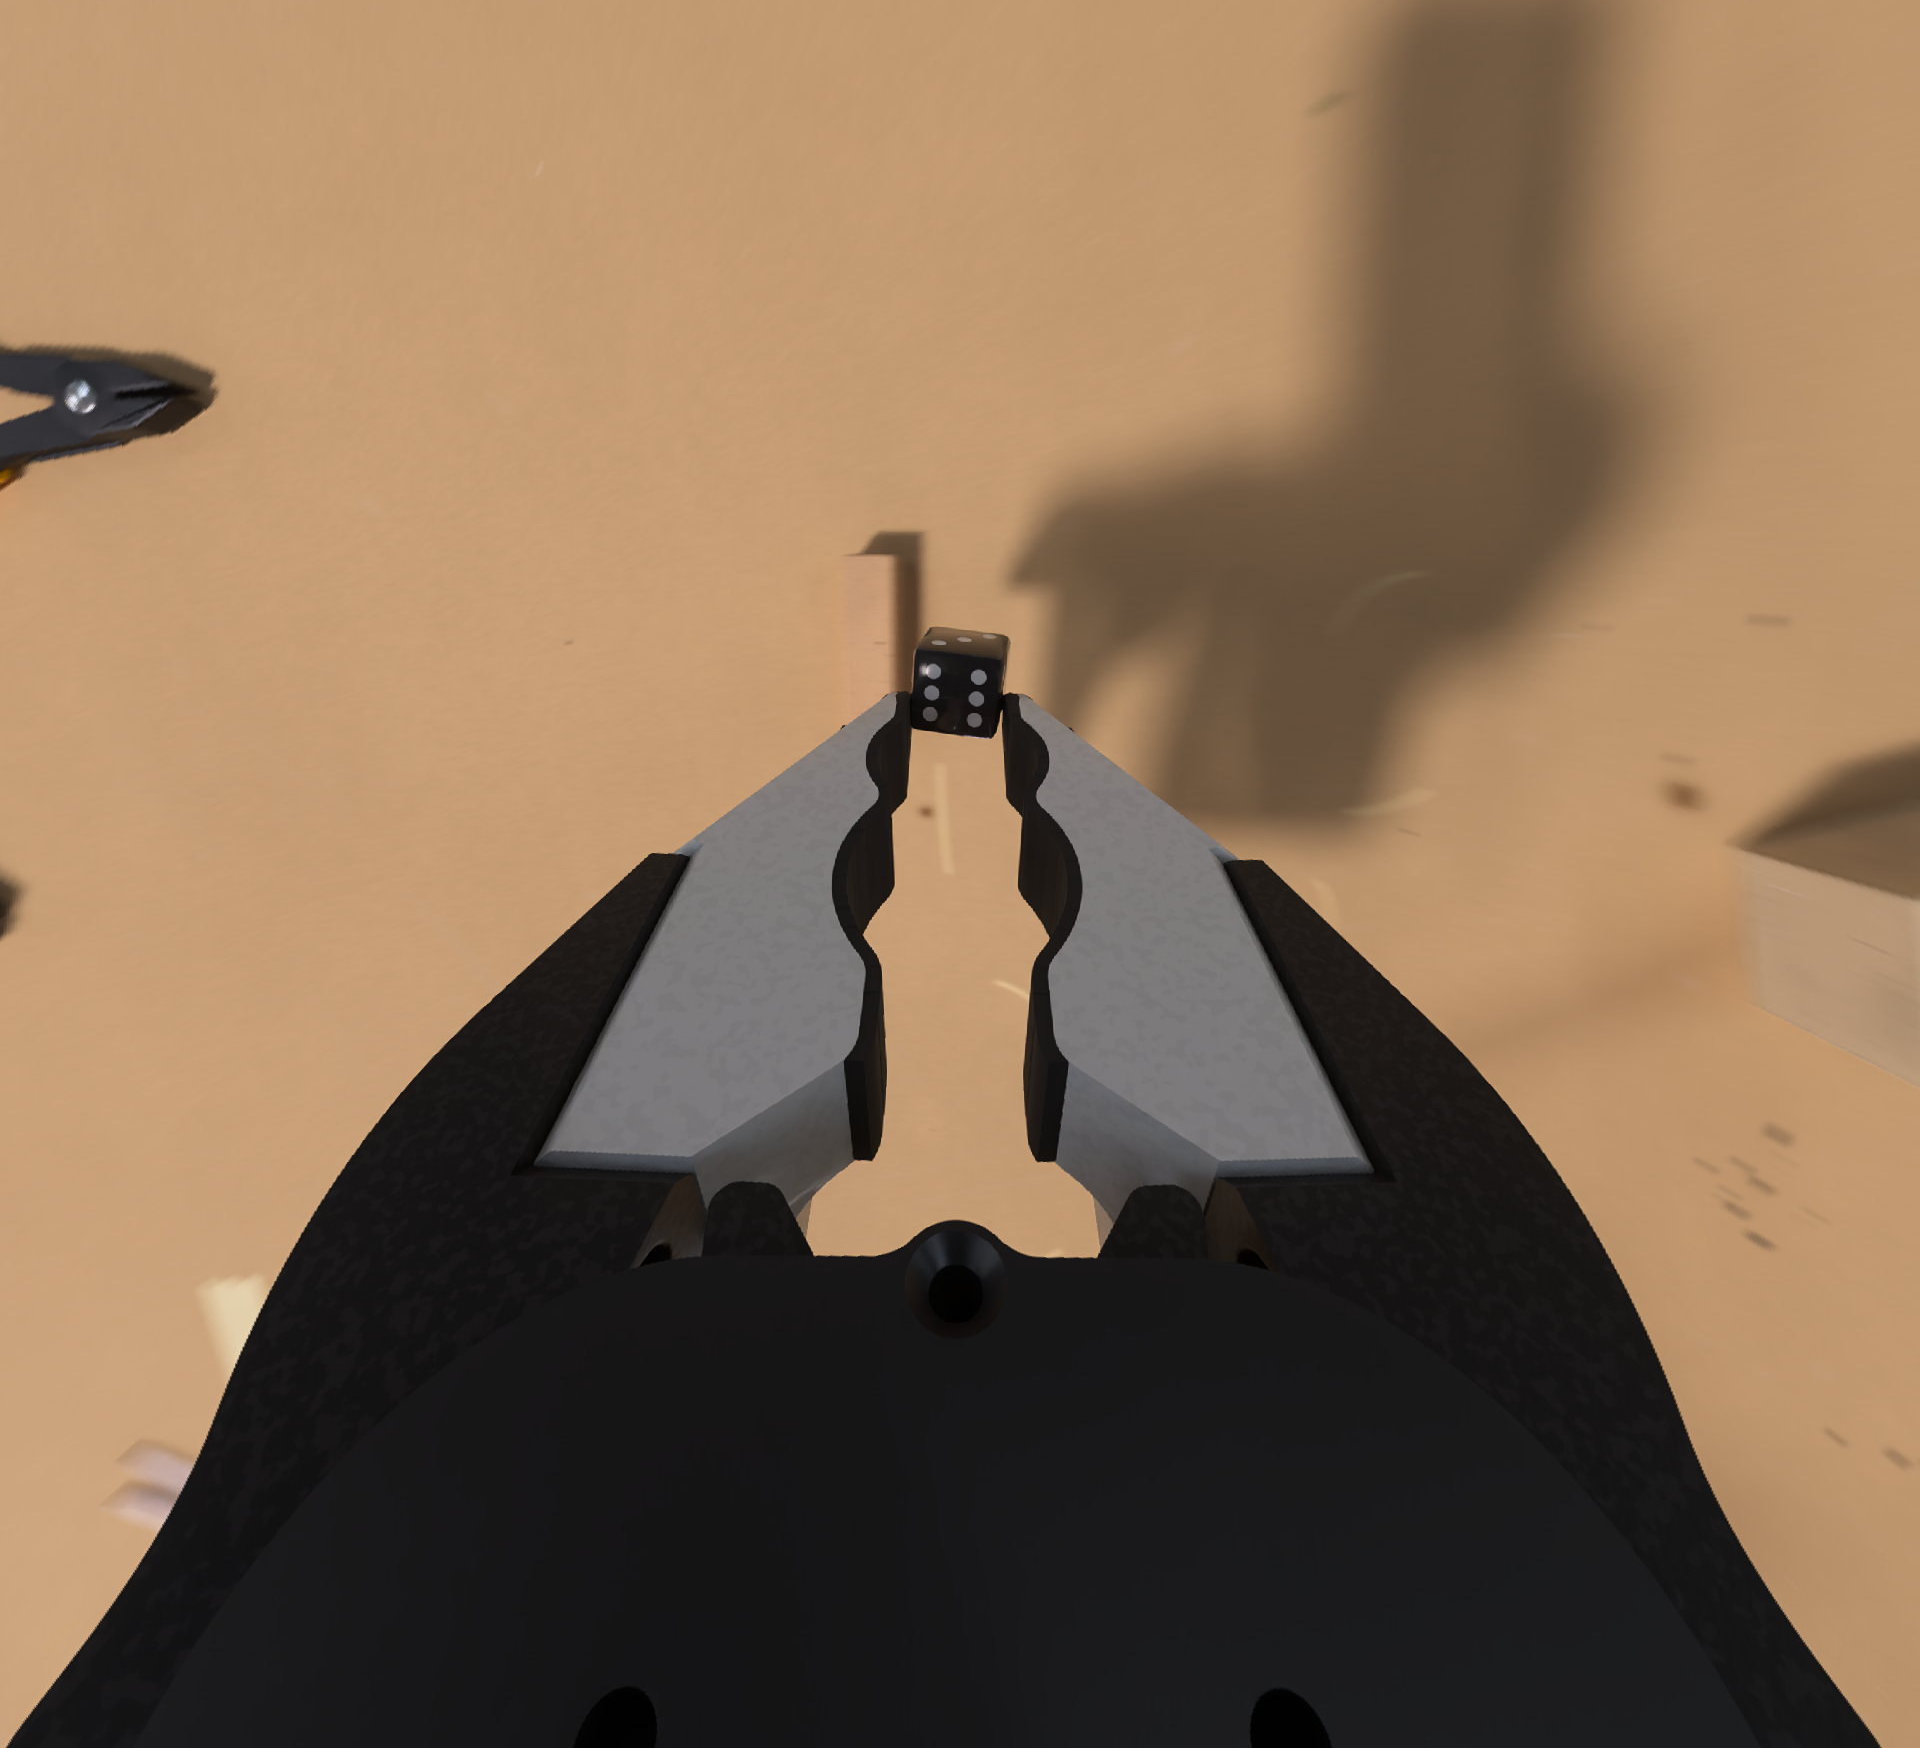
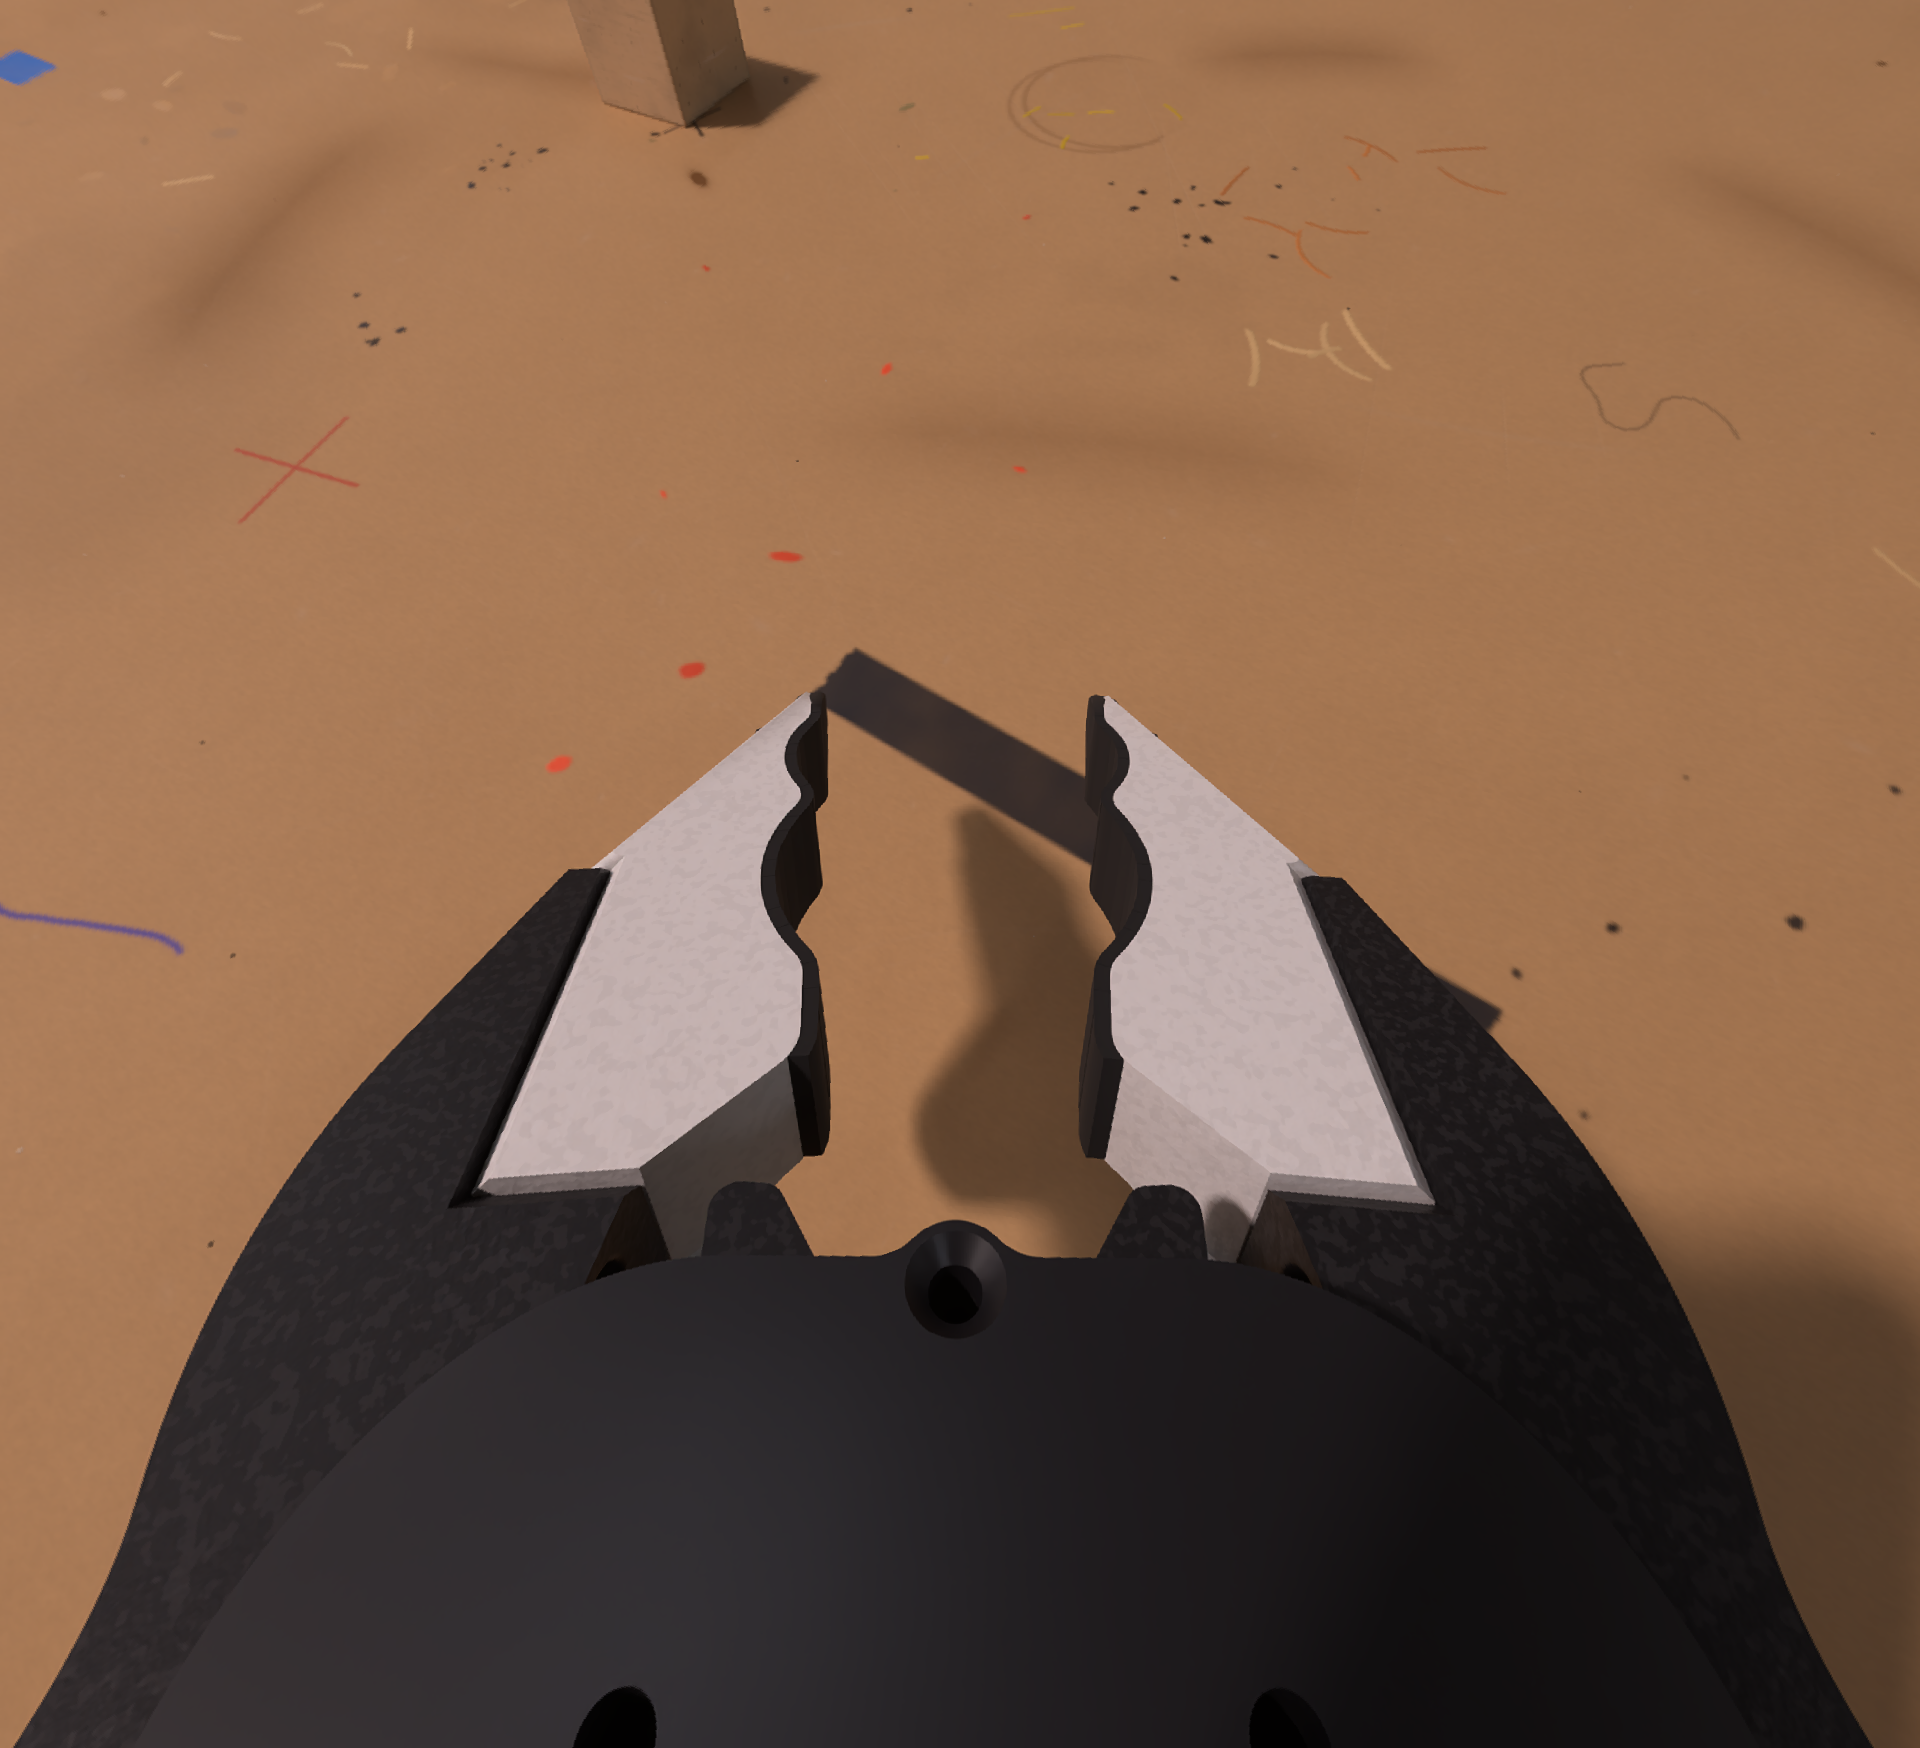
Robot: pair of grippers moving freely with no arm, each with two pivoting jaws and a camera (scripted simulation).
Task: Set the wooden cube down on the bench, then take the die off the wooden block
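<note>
Left gripper [image 1: 957, 719] was clamped on the black die [image 1: 959, 682] at its fingertips, held above the bench [image 1: 520, 192]; a pale wooden block [image 1: 871, 623] showed just behind the die, contact between them not discernible. Right gripper [image 2: 956, 711] hung with jaws apart and nothing between them, well apart from the wooden cube [image 2: 652, 15], which sat on the bench. Black pliers [image 1: 94, 410] lay at the left edge of the left wrist view.

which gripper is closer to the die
Left. The left gripper is shut on the die at its fingertips. The right gripper is open over bare bench, no die in its view.
</note>
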